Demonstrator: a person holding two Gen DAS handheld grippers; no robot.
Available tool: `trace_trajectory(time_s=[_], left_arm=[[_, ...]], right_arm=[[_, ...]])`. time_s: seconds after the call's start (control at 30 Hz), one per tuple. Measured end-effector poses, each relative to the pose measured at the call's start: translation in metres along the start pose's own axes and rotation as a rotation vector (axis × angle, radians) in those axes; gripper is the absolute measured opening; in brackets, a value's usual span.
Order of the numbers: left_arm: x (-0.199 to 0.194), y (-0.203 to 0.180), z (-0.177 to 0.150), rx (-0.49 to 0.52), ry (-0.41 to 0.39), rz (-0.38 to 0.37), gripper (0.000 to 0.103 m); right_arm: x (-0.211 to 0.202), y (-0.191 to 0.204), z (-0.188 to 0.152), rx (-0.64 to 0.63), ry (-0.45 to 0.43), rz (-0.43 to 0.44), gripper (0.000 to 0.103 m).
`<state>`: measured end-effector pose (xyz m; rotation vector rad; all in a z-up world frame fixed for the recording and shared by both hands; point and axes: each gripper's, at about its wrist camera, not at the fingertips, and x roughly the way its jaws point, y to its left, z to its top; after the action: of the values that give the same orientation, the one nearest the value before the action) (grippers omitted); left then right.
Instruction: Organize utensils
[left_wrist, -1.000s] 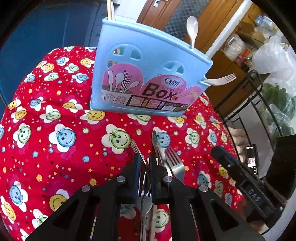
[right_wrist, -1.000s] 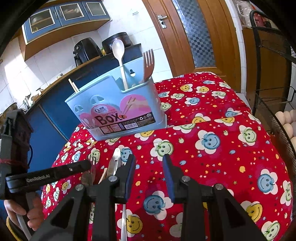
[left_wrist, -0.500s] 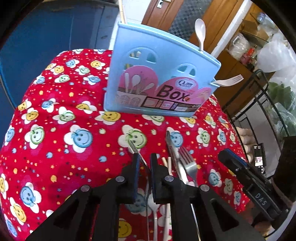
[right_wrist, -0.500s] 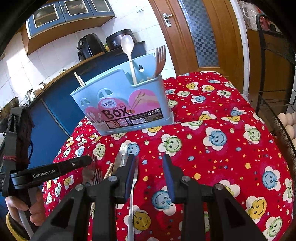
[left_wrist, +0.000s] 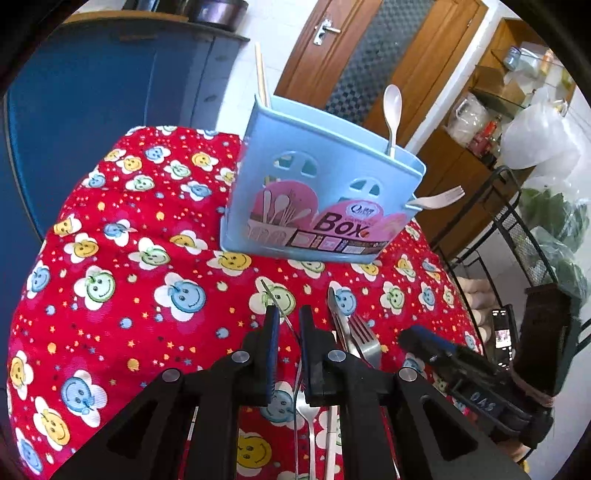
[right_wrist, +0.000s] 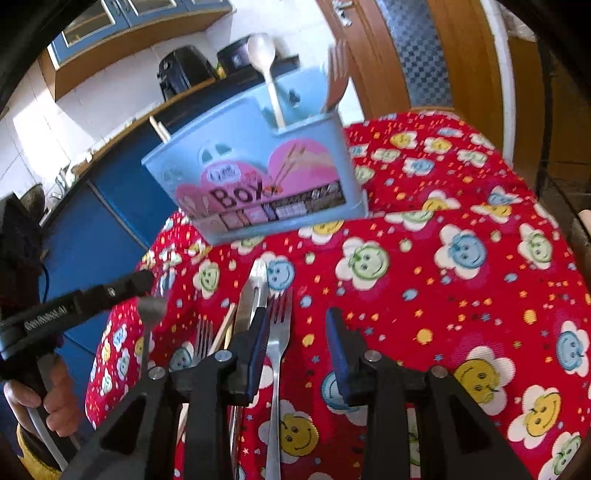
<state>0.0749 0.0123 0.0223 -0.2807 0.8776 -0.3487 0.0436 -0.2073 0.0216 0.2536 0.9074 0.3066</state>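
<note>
Your left gripper's (left_wrist: 286, 314) jaws are almost together, clamped on a thin metal utensil (left_wrist: 273, 299) that sticks up at a slant from between the pads, seen edge-on, so its kind is unclear. Ahead of it in the left wrist view, the blue box (left_wrist: 321, 192) stands upright on the bench's red cloth (left_wrist: 110, 221). A white spoon (left_wrist: 392, 107) and chopsticks (left_wrist: 262, 77) stand in the box, and a pale fork (left_wrist: 439, 197) pokes out at its right end. Just right of your jaws, a knife (left_wrist: 340, 314) and a steel fork (left_wrist: 364, 336) lie side by side on the cloth. The right gripper (left_wrist: 424, 339) reaches in near them.

In the right wrist view, that gripper's jaws stand apart. The steel fork lies flat between them, close to the left pad and clear of the right one, with its tines pointing at the box. The knife lies just left of that fork, partly behind the left finger. Further left lie a loose chopstick (right_wrist: 225, 325) and a second fork (right_wrist: 203, 336). The box sits beyond them, somewhat blurred. At the left edge, your hand (right_wrist: 48, 398) holds the left gripper, which carries the utensil above the cloth.
</note>
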Motion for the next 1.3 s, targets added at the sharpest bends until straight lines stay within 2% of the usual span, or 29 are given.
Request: trace_trajectory(time_s=[0.13, 0.37, 0.47, 0.57, 0.87, 1.07, 1.3], left_arm=[[-0.004, 0.004, 0.001, -0.01, -0.018, -0.008, 0.01], [-0.013, 0.006, 0.003, -0.01, -0.046, -0.04, 0.01], [-0.016, 0.005, 0.005, -0.015, -0.053, -0.062, 0.009], [-0.021, 0.004, 0.005, -0.009, -0.069, -0.069, 0.009], [-0.035, -0.001, 0.005, 0.006, -0.107, -0.084, 0.008], [-0.051, -0.007, 0.004, 0.022, -0.148, -0.096, 0.006], [-0.071, -0.013, 0.004, 0.032, -0.209, -0.119, 0.004]], right_arm=[[0.015, -0.002, 0.003, -0.002, 0.073, 0.032, 0.035], [0.033, -0.01, 0.019, 0.05, 0.16, 0.166, 0.034], [0.037, -0.014, 0.023, 0.061, 0.19, 0.193, 0.014], [0.033, -0.016, 0.024, 0.059, 0.184, 0.215, 0.009], [0.0, -0.011, 0.022, 0.046, 0.098, 0.228, 0.004], [-0.039, -0.004, 0.023, 0.037, -0.035, 0.242, 0.003], [-0.078, 0.012, 0.023, -0.003, -0.181, 0.206, 0.003]])
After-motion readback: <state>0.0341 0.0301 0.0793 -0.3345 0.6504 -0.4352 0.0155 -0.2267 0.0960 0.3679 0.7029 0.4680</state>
